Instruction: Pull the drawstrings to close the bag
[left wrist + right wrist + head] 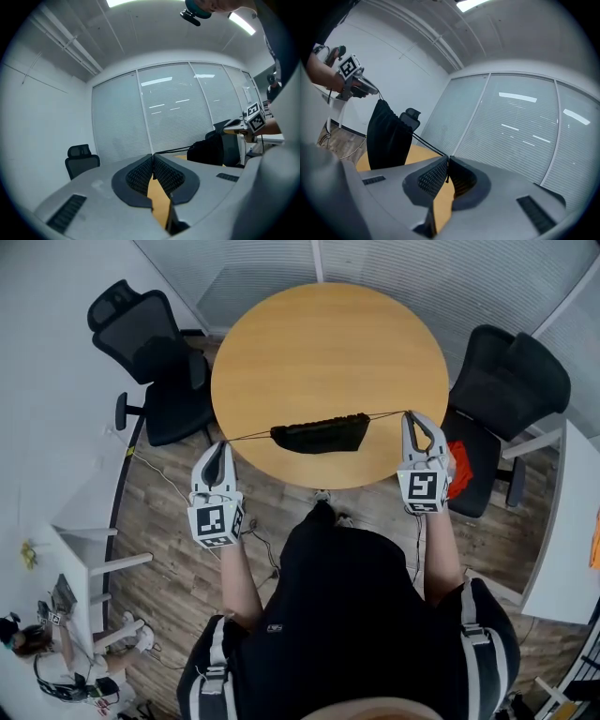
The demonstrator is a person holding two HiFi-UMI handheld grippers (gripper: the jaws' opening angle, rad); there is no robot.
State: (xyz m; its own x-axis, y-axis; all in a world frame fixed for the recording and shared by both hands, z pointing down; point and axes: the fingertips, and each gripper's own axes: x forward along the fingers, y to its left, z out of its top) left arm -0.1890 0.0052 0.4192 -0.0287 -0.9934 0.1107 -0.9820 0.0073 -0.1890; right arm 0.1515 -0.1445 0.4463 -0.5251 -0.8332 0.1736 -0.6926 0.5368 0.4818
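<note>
Your left gripper (221, 444) and right gripper (410, 416) each clamp a drawstring (386, 415); the bag (321, 434), likely soft and light, hangs over the table's (328, 343) near edge. Pinch each thin drawstring firmly; it may slip

Light: bright, even, from ceiling strip lights (242, 22) | Shadows: soft | Edges: strong fisheye bending, black corners | Focus: sharp

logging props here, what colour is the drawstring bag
Black; the bag, hanging by its drawstrings, shows best in the head view.
</note>
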